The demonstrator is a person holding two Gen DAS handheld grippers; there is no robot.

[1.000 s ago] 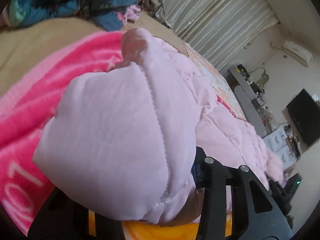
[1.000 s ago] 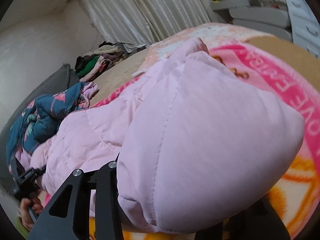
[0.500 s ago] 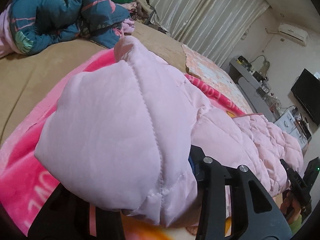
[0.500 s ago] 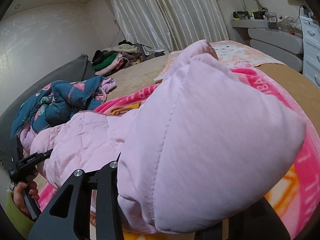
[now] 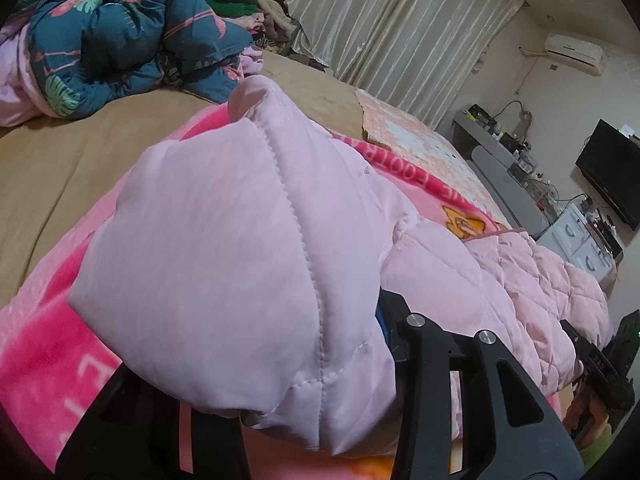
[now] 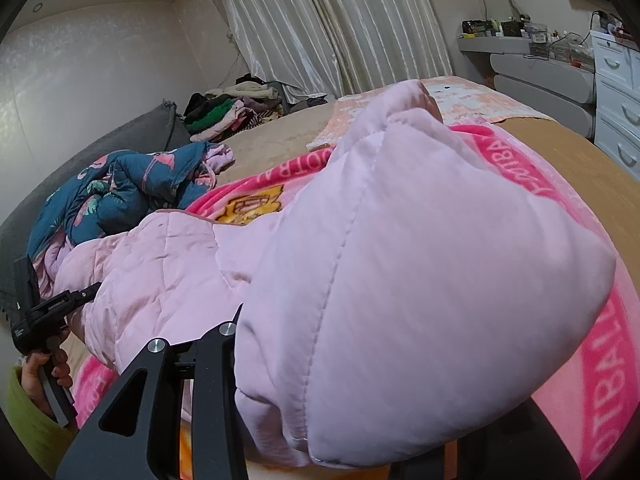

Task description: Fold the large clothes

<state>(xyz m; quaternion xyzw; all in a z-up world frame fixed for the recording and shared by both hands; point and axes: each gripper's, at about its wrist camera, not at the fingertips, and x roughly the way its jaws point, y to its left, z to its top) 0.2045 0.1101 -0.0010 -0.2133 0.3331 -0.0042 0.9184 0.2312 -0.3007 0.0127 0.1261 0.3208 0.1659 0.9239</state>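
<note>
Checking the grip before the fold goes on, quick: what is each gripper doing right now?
Left gripper: closed on a bunched corner of the pink quilted coat.
Right gripper: closed on another bunched corner of it.

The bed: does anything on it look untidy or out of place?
Yes. A blue patterned quilt lies crumpled in a heap on the bed, and loose clothes are piled unfolded by the curtain. Nothing looks spilled or damaged.

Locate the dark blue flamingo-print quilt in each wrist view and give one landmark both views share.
Left wrist view: the dark blue quilt lies crumpled at upper left, on the tan bed behind the pink jacket.
Right wrist view: the same quilt sits at middle left, beyond the jacket.
Shared landmark: the pale striped curtain behind the bed.
</note>
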